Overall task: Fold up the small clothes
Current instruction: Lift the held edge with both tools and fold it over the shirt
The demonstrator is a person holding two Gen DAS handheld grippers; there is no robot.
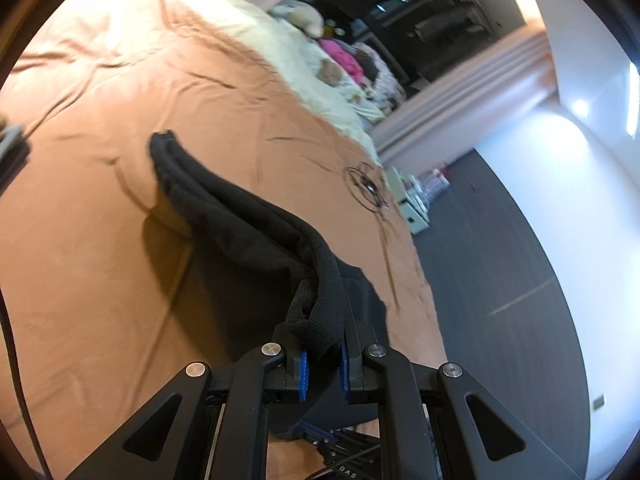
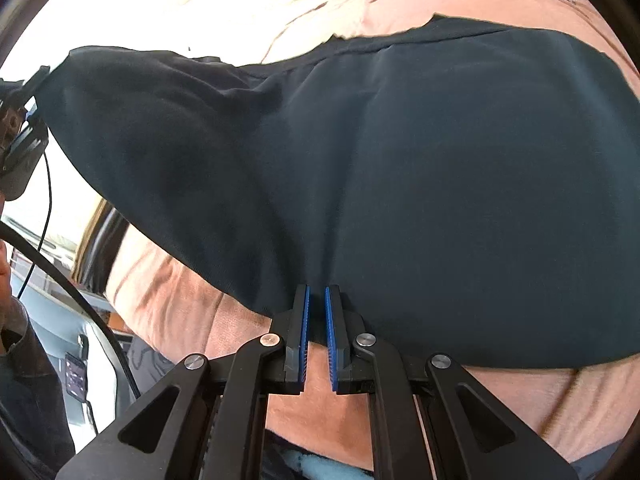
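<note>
Left tongs [image 1: 322, 354]: pressed together on a bunched corner of the black garment [image 1: 248, 216], the ribbed hem gathered between the blue pads [image 1: 303, 372]. Judged purpose: a thick pinch of doubled cloth keeps the layers from sliding apart while the corner is carried.

Right tongs [image 2: 317, 300]: pinching the near edge of the same black garment [image 2: 400, 184]. The fingertips meet on thin cloth; the visible gap lies further back along the pads. Judged purpose: to anchor one end of the hem so the fabric hangs taut between the two grips.

Black garment: small, dark, soft knit. In the left wrist view it rises from the tongs in a long ridge, its far end resting on the bed [image 1: 100, 240]. In the right wrist view it spreads as a broad sheet, part draped on the bed [image 2: 560, 408], the far corner lifted toward the other tongs at the left margin. Judged state: held at two points for a fold-over, the fold not yet laid down.

Bed: orange-brown cover, lightly creased, with a dark line drawing [image 1: 366, 188] near its edge; it serves as the folding ground.

Pale blanket [image 1: 304, 64]: along the far side of the bed, well apart from the garment.

Pile of mixed clothes [image 1: 352, 64]: beyond the blanket, pink among them; likely awaiting a turn.

Cable [image 2: 48, 208]: trails below the left tongs.

Person's sleeve [image 2: 28, 392]: at the lower left margin.
</note>
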